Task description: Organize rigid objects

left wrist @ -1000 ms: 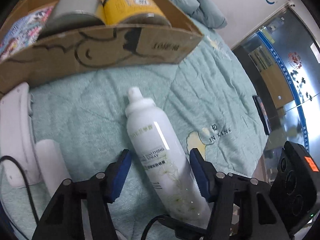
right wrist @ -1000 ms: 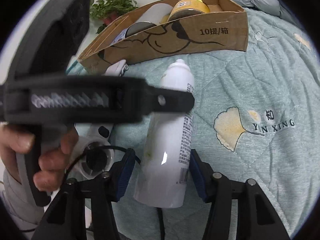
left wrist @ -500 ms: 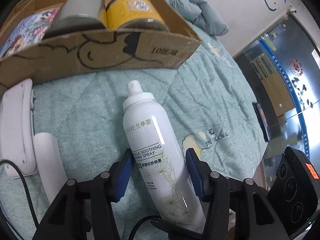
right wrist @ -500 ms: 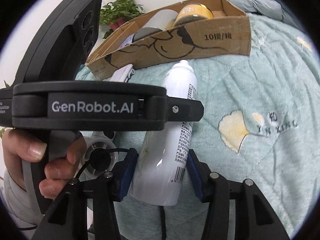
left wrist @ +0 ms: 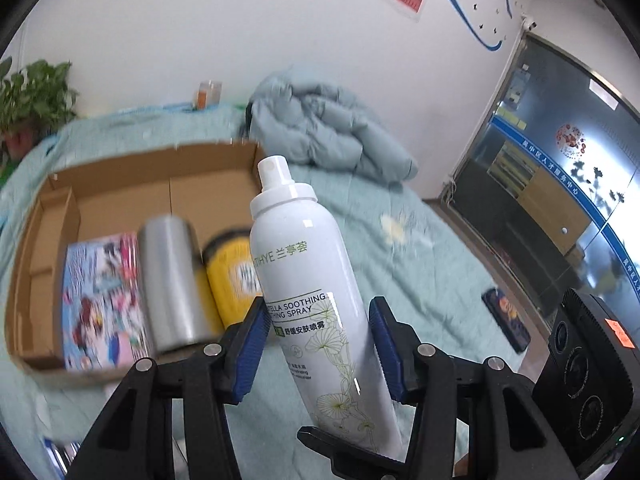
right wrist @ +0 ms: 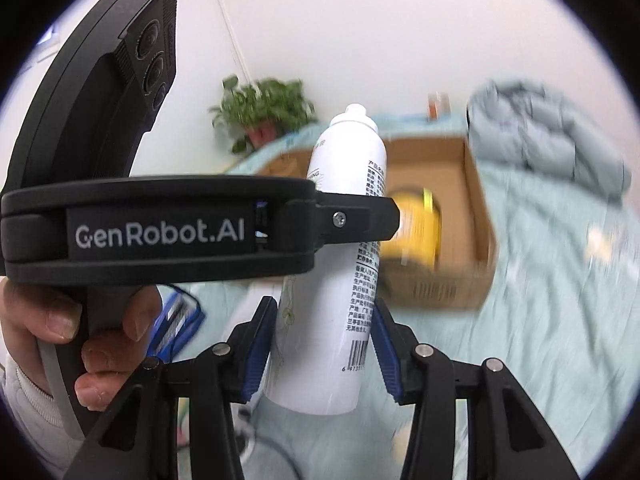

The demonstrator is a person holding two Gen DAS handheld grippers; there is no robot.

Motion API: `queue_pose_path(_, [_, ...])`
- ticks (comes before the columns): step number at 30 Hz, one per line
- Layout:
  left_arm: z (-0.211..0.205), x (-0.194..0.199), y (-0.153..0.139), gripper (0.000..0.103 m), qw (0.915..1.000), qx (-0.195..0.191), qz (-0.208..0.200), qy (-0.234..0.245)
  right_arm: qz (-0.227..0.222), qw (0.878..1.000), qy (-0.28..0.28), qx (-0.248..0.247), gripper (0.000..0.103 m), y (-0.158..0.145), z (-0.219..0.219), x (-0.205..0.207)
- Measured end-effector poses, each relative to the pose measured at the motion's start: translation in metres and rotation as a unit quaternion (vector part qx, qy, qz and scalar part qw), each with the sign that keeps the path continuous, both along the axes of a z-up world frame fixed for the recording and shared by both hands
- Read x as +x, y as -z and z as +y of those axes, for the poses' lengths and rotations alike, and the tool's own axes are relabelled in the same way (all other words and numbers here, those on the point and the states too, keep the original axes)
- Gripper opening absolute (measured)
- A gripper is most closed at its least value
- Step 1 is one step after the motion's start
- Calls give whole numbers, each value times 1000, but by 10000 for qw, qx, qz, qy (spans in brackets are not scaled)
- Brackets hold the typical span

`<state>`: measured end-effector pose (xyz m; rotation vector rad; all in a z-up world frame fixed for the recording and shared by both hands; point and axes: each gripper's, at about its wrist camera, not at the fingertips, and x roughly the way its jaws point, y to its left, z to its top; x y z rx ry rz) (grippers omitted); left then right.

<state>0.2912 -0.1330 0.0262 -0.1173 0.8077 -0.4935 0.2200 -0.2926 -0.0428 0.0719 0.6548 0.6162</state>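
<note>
Teal-quilted bed, cardboard box behind. Spray bottle upright, lifted off bed, grasped by both: left gripper fingers & right gripper fingers just closing onto it.

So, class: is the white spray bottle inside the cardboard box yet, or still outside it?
Outside. The white spray bottle is held above the bedspread, gripped by both grippers, nozzle up, in front of the cardboard box.

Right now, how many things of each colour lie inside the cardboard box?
Silver: 1, the can
Yellow: 1, the tin
Many-coloured: 1, the book
Total: 3 in the box
</note>
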Motion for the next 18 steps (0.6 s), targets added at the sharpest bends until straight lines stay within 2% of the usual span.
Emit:
queue_pose_path(4, [-8, 35, -37, 48, 9997, 39, -244, 19, -221, 9997, 57, 71, 46, -29, 12, 29])
queue_pose_path(8, [-13, 72, -63, 48, 9995, 93, -273, 92, -405, 9991, 103, -87, 46, -44, 17, 58])
queue_pose_path(13, [-22, 115, -72, 48, 9997, 189, -105, 149, -257, 9995, 161, -72, 46, -45, 14, 90])
queue_pose_path(18, [-29, 148, -56, 48, 9995, 172, 172, 188, -7, 9998, 176, -121, 46, -36, 7, 111])
